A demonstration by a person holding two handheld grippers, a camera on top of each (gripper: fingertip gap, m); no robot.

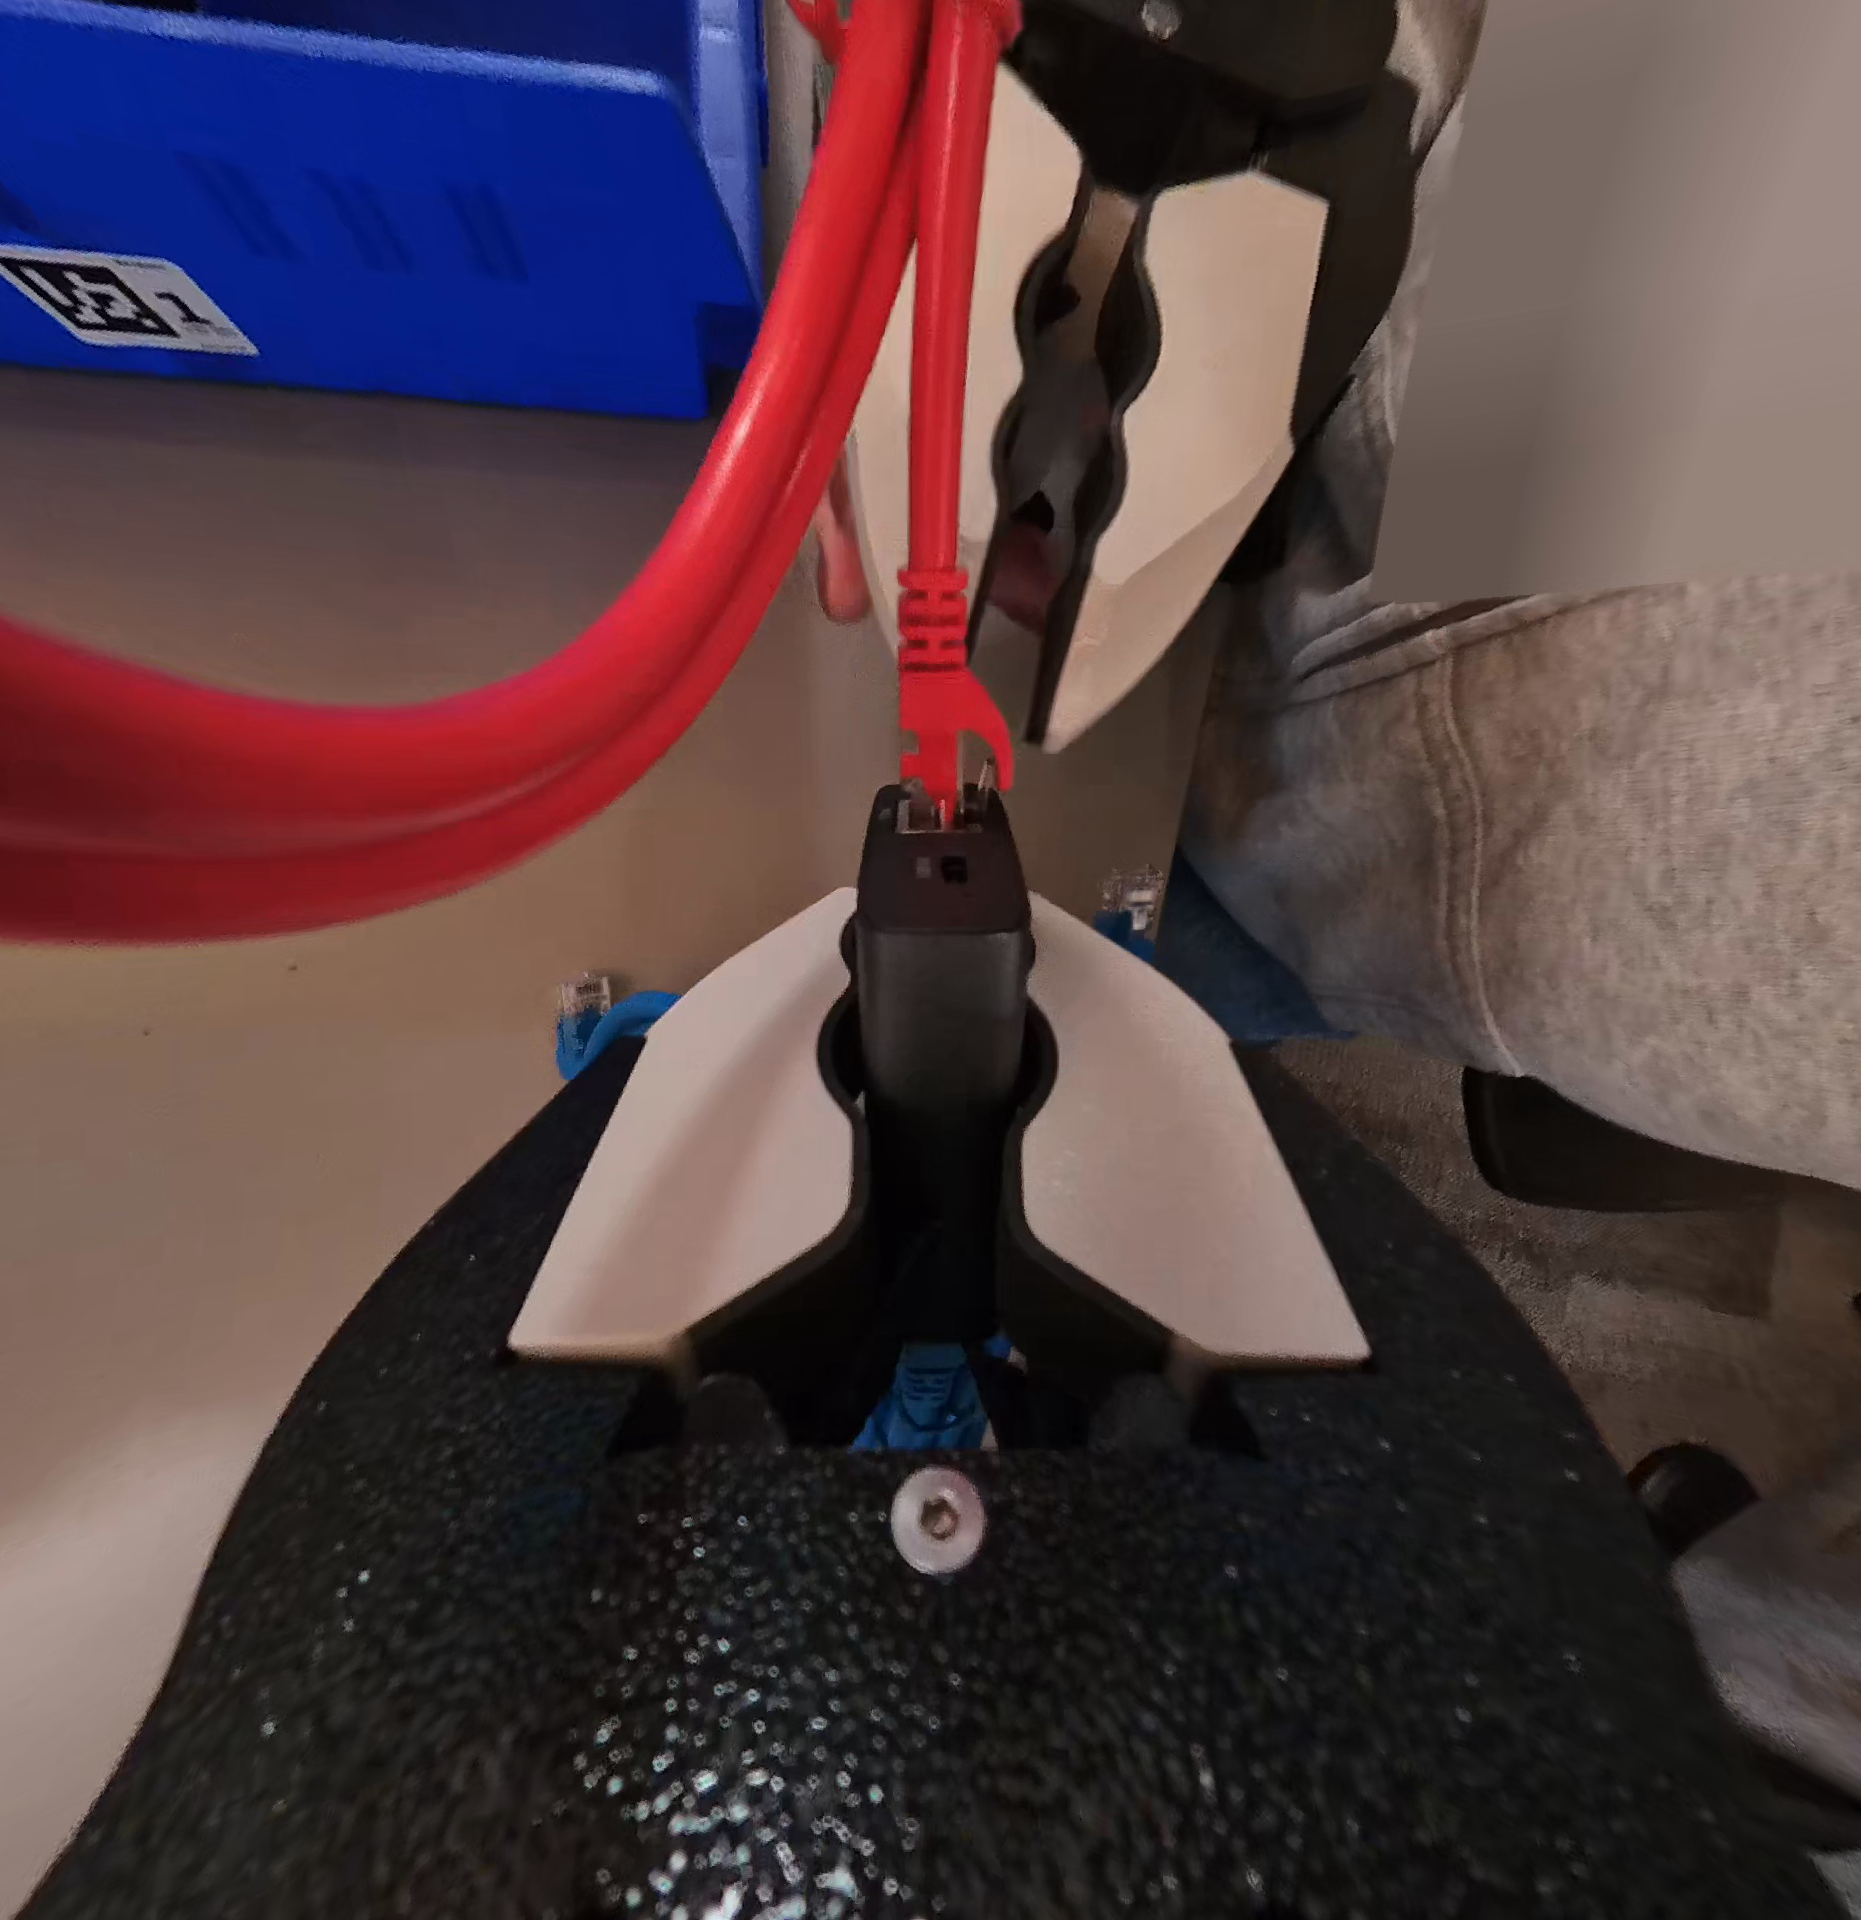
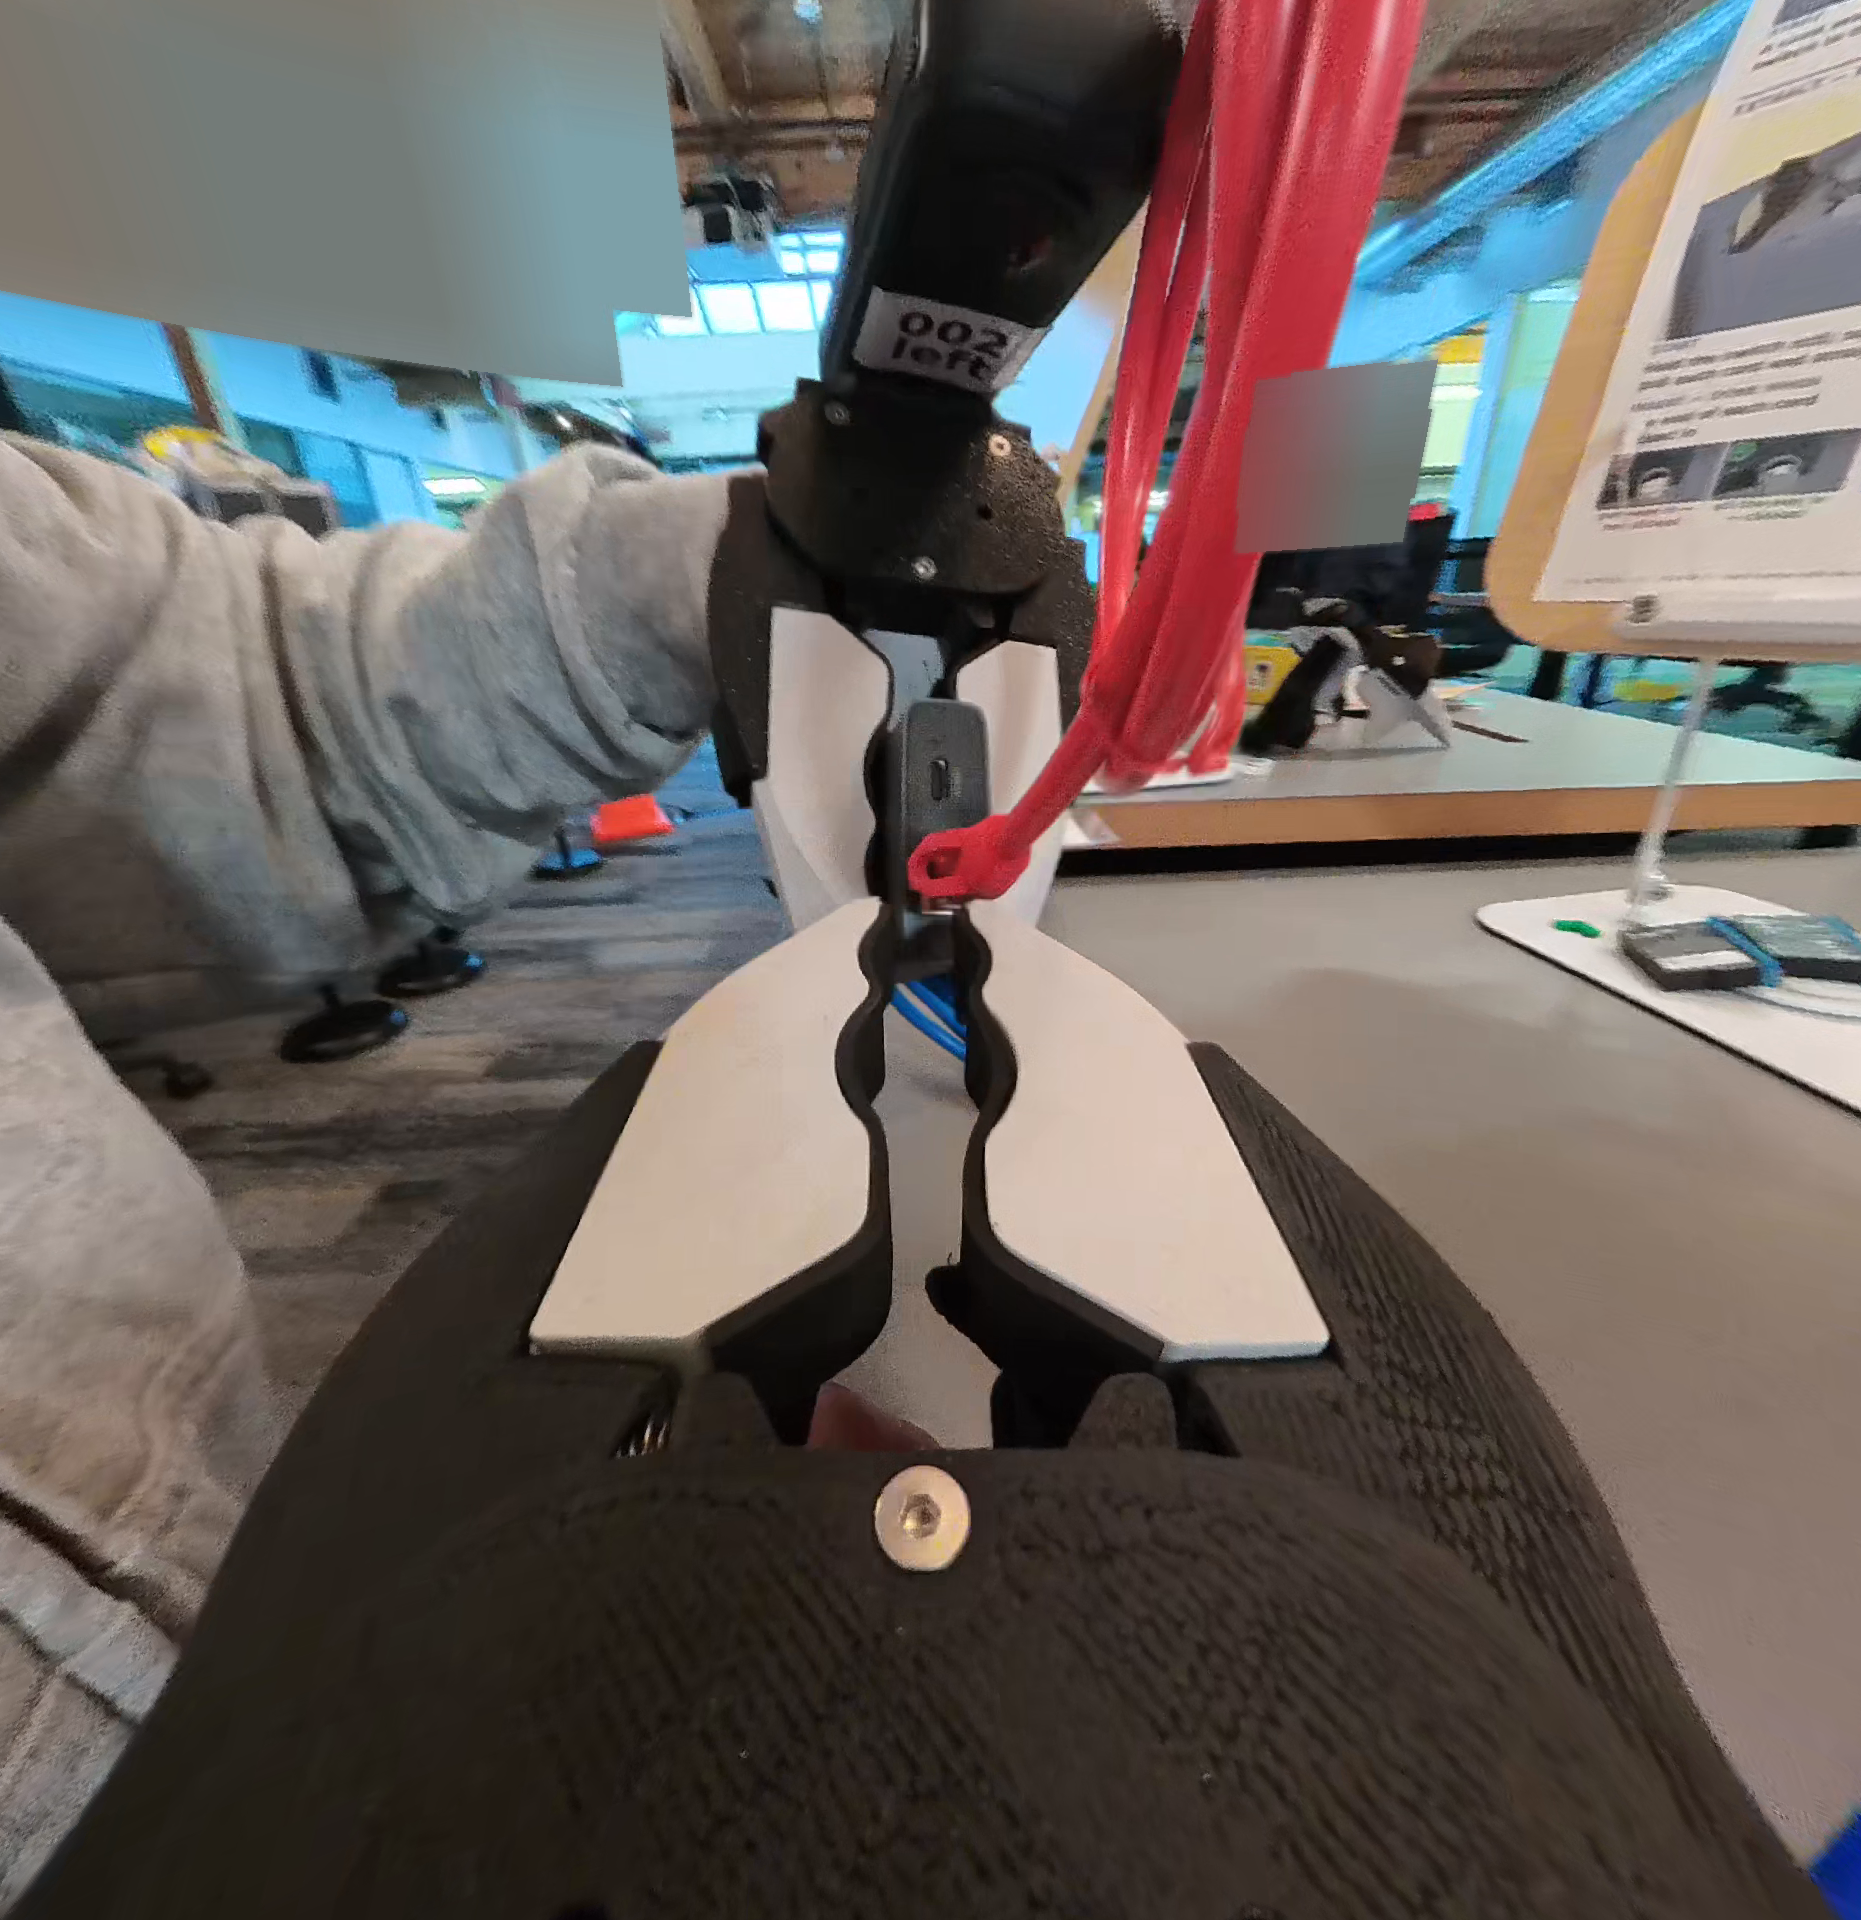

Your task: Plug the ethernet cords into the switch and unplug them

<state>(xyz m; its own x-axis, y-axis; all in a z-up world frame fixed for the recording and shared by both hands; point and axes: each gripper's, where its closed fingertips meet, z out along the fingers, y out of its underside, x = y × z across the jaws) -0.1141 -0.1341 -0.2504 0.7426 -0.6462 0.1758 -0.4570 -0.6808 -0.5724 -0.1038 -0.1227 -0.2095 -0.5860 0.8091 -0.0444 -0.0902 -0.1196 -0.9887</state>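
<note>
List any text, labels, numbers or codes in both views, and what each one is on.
I won't quote any wording; these are the things that carry it.
White sticker with a black square code and a digit: on the blue bin.
White label, printed characters: on the black body of the left gripper.
Printed sheet with photos, on a stand at right: mostly too blurred to read.

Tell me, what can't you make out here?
Left wrist view: how deep the red plug sits in the switch; the port rim hides its tip.
Right wrist view: whether the right tongs pinch anything; plug and switch crowd their tips.
Both views: the red cable's far end, cut off at the top.
Left wrist view: blue cords, mostly behind the left tongs.
</note>
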